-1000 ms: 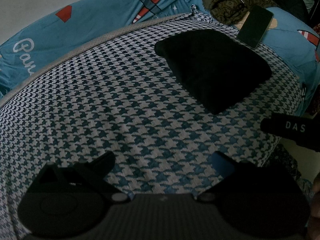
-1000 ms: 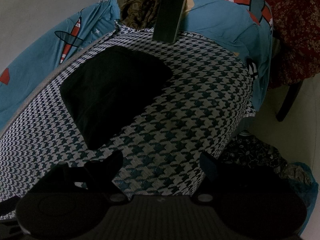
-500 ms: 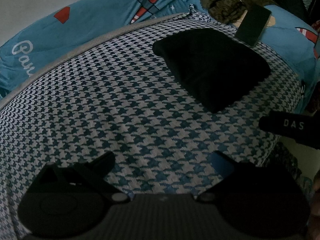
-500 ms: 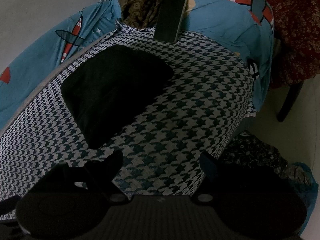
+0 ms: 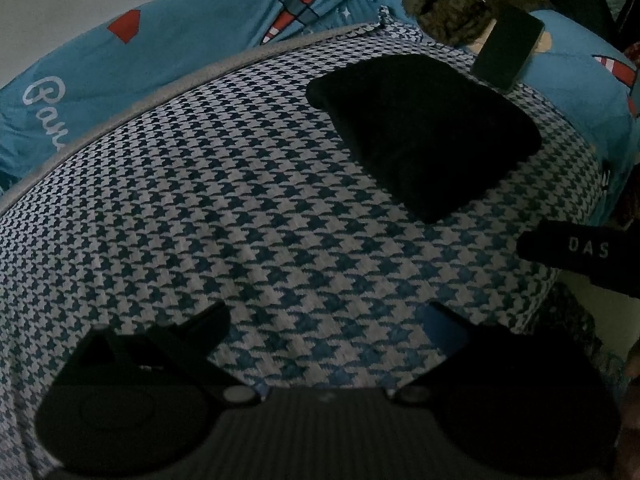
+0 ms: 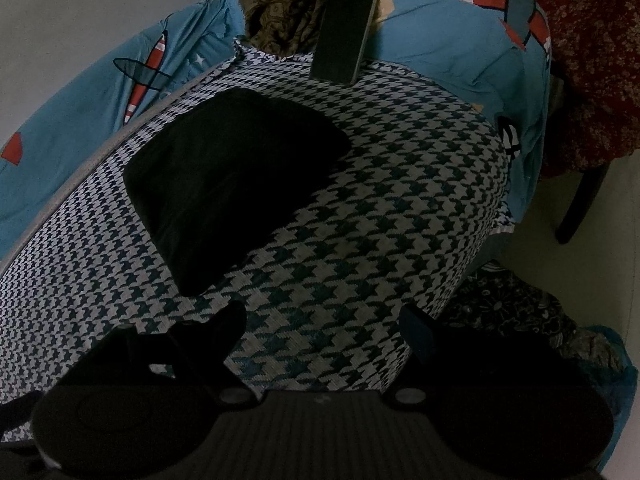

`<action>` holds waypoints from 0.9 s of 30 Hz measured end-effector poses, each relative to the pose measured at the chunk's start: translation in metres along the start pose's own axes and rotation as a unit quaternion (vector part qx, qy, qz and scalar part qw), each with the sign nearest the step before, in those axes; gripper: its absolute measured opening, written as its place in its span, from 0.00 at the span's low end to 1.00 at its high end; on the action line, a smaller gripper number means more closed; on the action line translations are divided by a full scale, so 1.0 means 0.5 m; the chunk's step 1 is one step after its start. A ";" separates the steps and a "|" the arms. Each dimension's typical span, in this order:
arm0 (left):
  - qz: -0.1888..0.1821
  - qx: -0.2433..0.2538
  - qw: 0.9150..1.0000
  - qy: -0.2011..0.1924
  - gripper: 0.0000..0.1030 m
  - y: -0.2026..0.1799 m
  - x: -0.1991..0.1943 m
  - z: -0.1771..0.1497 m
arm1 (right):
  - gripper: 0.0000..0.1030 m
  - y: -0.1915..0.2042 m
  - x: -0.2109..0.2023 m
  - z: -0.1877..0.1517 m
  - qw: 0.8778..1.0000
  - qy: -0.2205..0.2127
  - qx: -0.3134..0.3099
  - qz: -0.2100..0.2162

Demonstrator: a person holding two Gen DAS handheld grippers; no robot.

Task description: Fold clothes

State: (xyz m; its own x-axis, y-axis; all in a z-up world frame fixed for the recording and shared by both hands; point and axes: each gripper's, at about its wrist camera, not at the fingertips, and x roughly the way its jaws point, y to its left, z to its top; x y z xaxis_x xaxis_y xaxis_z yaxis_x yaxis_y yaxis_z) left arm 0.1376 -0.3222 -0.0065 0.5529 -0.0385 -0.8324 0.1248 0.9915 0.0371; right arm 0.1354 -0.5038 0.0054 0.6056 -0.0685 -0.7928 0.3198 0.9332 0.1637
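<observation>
Nothing moved; folded black garment (image 5: 424, 132) lies rectangular.

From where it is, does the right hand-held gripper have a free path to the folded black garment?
Probably yes: the right hand-held gripper is open and empty, with only bare houndstooth cloth between it and the folded black garment.

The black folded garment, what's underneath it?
The black folded garment lies on the houndstooth blanket. Whatever sits directly beneath it is covered.
</observation>
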 end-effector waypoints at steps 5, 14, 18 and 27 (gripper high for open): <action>-0.002 0.004 1.000 -0.002 1.00 -0.002 -0.001 0.000 | 0.81 0.001 -0.001 -0.001 1.000 0.000 0.001 0.001; 0.004 0.006 1.000 -0.003 1.00 -0.004 -0.004 -0.002 | 0.81 0.003 -0.001 -0.002 1.000 0.000 0.000 0.001; 0.002 0.008 1.000 -0.003 1.00 -0.004 -0.006 -0.005 | 0.81 0.002 0.000 -0.001 1.000 0.000 0.000 0.002; 0.005 0.001 1.000 -0.003 1.00 0.000 -0.009 -0.006 | 0.81 0.001 -0.002 -0.003 1.000 0.000 0.001 0.002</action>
State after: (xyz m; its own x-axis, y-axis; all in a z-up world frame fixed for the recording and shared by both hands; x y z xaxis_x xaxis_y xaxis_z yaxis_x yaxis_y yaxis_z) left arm 0.1325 -0.3215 -0.0046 0.5586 -0.0296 -0.8289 0.1218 0.9915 0.0467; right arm 0.1338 -0.5025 0.0056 0.6077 -0.0645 -0.7915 0.3178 0.9332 0.1680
